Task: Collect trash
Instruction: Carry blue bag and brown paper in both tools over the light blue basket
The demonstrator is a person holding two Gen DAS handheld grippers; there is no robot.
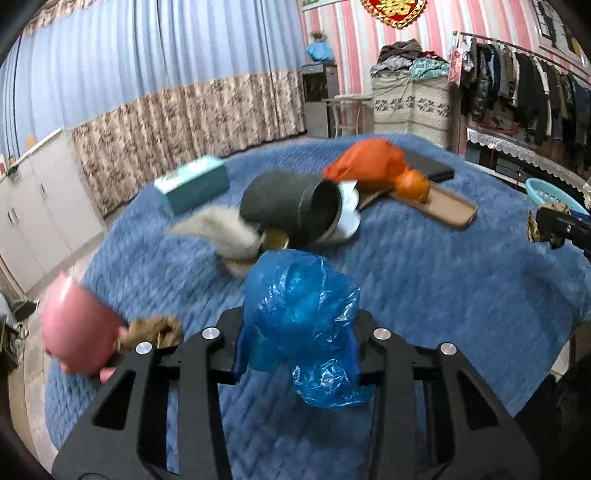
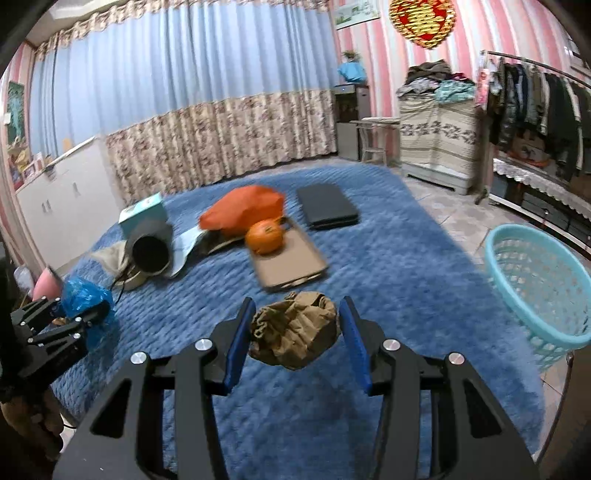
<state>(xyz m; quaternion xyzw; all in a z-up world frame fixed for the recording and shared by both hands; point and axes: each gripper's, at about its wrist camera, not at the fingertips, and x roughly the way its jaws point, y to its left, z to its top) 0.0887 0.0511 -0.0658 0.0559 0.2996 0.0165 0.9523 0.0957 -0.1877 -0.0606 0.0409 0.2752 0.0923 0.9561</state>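
Teal box [image 1: 192, 183] lettering blurred, perhaps unreadable; wall ornament [image 2: 423, 20] gold characters.

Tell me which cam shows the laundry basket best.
Right wrist view. The turquoise laundry basket shows nearly whole there: rim, lattice wall and inside, standing on the floor beside the blue bedspread. The left wrist view catches only a sliver of its rim at the right edge, partly behind the right gripper.

Blue quilted blanket [image 2: 388, 258], crinkly blue plastic bag [image 1: 303, 314], brown paper wad [image 2: 295, 334], orange bag [image 2: 243, 210], turquoise lattice basket [image 2: 535, 288], pink-and-white striped wall [image 2: 461, 37].
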